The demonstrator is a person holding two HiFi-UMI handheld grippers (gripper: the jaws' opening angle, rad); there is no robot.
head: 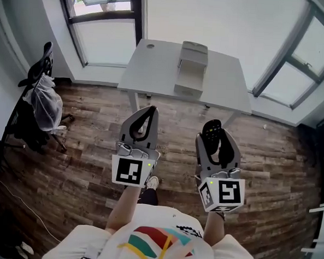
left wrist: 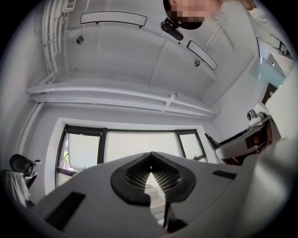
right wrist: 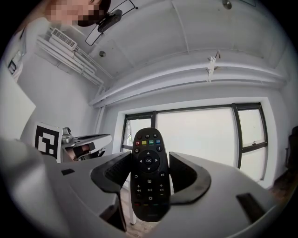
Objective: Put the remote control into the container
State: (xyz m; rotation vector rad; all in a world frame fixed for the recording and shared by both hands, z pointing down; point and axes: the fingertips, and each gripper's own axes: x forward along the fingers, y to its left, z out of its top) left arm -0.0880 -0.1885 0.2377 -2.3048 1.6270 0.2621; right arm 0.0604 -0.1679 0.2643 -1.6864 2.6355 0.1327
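A black remote control (right wrist: 148, 173) with coloured buttons stands upright between the jaws of my right gripper (right wrist: 149, 160), which is shut on its sides. In the head view the remote (head: 211, 132) pokes out of that gripper (head: 215, 136) above the wooden floor, short of the table. The container (head: 191, 69), a pale open box, sits on the white table (head: 154, 71) ahead. My left gripper (head: 150, 110) is beside the right one at the same height. Its tips meet with nothing between them (left wrist: 151, 156).
A black chair with a white bag (head: 42, 103) stands at the left. Large windows line the walls behind and to the right of the table. The person's shoe (head: 152, 182) shows on the plank floor below the grippers.
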